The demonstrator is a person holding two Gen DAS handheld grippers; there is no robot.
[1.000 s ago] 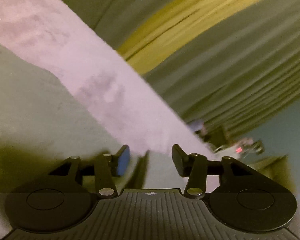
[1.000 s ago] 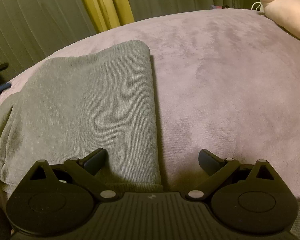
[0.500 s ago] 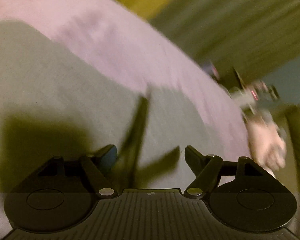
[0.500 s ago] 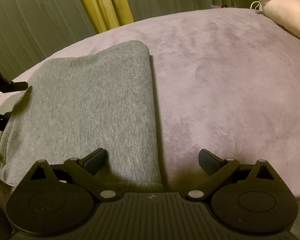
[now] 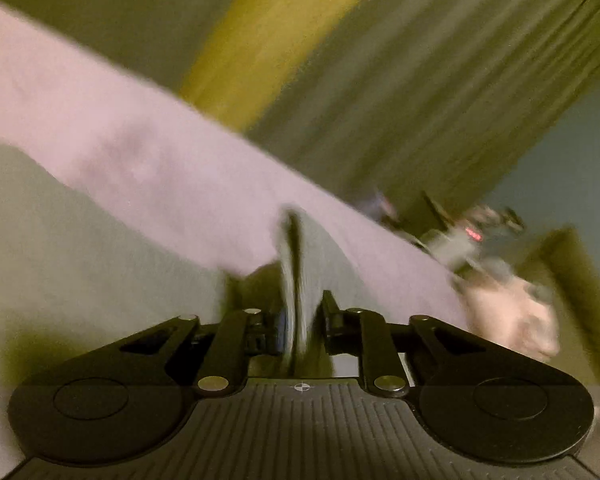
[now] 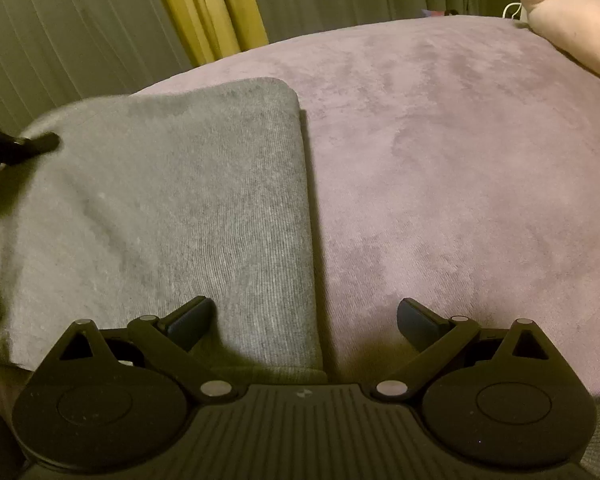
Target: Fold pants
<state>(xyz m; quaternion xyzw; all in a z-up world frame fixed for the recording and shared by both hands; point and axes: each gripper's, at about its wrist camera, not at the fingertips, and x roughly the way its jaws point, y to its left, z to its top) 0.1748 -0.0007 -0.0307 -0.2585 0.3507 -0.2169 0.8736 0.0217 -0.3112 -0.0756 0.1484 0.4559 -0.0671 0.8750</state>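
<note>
The grey pants (image 6: 172, 216) lie folded into a thick rectangle on the mauve bedspread (image 6: 440, 168), filling the left half of the right wrist view; their straight folded edge runs from the upper centre of the frame down to the bottom centre. In the left wrist view (badly blurred) the same pants (image 5: 80, 264) fill the left and lower middle of the frame, with the bedspread (image 5: 148, 160) crossing as a pale diagonal band above them.

The left gripper (image 5: 304, 320) has its jaws narrow and closing, with a raised ridge of grey cloth standing between the pads; whether the pads already press on it is hard to tell through the blur, though the cloth looks pinched. From the right wrist view that gripper (image 6: 40, 144) shows only as a dark tip at the left edge of the frame, at the far left side of the pants.

The right gripper (image 6: 304, 318) hangs with its jaws wide and nothing held between them; its left finger is over the near end of the pants, its right finger over bare bedspread.

Grey pleated curtains (image 6: 80, 40) and a yellow curtain (image 6: 204, 4) hang behind the bed, and a pink soft toy (image 6: 572, 28) lies in the upper right corner.
</note>
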